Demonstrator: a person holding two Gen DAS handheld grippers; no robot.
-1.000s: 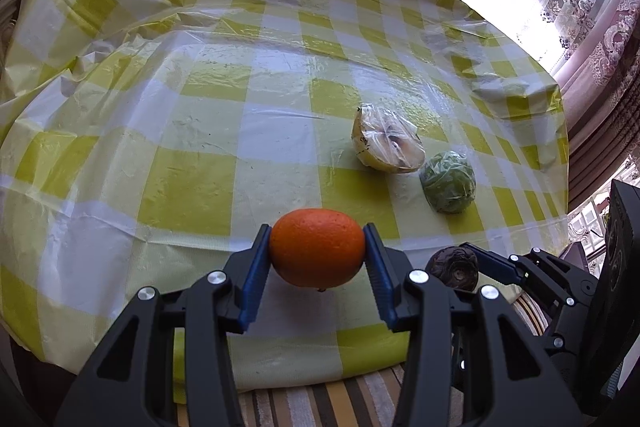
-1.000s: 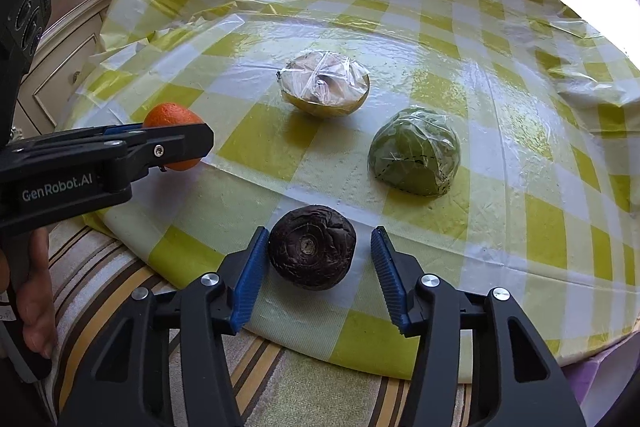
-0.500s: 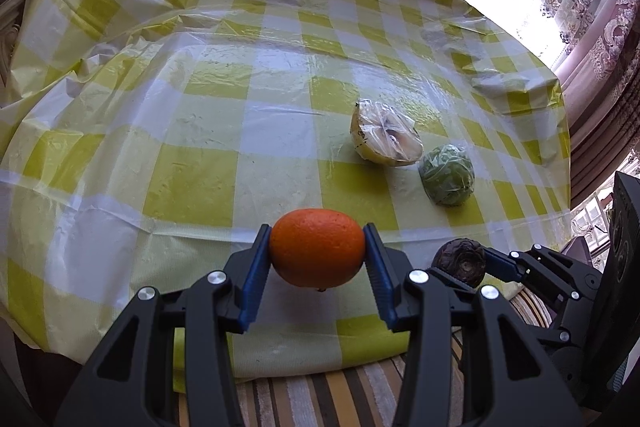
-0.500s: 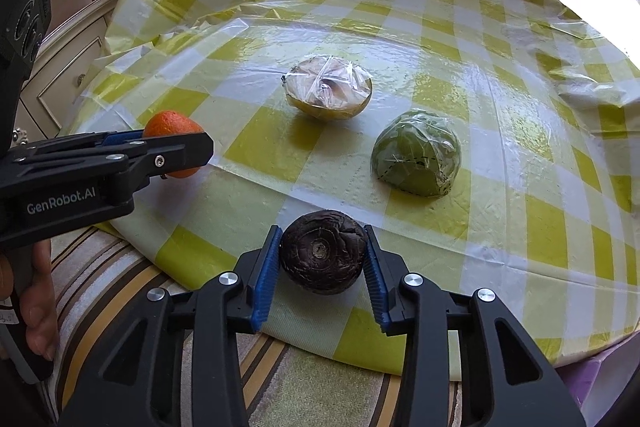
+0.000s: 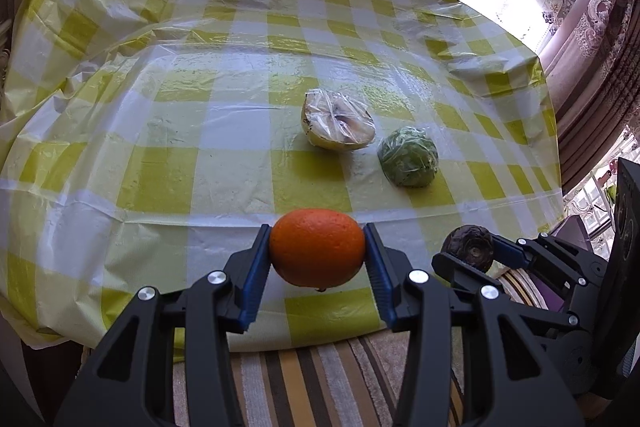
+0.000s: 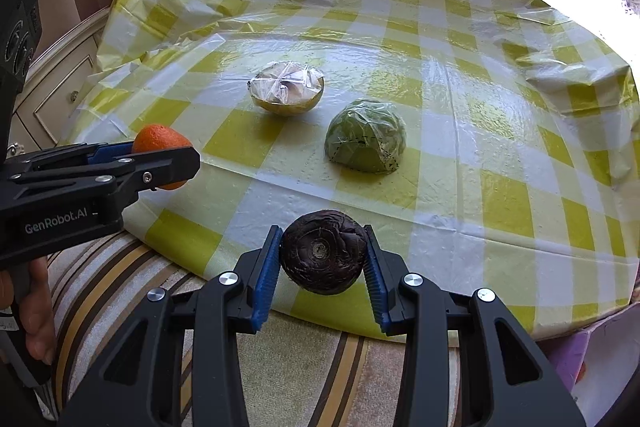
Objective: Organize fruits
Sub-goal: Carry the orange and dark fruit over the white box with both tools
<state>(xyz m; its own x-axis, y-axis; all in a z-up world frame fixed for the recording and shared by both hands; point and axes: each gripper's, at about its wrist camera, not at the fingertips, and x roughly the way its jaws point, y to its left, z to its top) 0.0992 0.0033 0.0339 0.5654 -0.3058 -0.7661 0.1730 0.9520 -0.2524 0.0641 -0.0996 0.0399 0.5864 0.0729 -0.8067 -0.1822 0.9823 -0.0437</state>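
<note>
My left gripper (image 5: pixel 317 257) is shut on an orange (image 5: pixel 317 251) and holds it above the near edge of the table; the orange also shows in the right wrist view (image 6: pixel 160 141). My right gripper (image 6: pixel 322 259) is shut on a dark purple round fruit (image 6: pixel 322 251), held above the table's near edge; this fruit also shows in the left wrist view (image 5: pixel 469 251). On the table lie a plastic-wrapped yellow half fruit (image 5: pixel 338 125) (image 6: pixel 286 93), cut face up, and to its right a wrapped green half fruit (image 5: pixel 408 161) (image 6: pixel 366 135).
The round table has a yellow-and-white checked cloth (image 5: pixel 200 107) under clear plastic. A striped cushion (image 6: pixel 120 287) lies below the near edge. A white cabinet (image 6: pixel 60 87) stands at the left. Curtains (image 5: pixel 592 27) and a bright window are behind.
My right gripper closed on the dark purple fruit and lifted it off the table. Both grippers drew back toward the near edge. The orange stays held.
</note>
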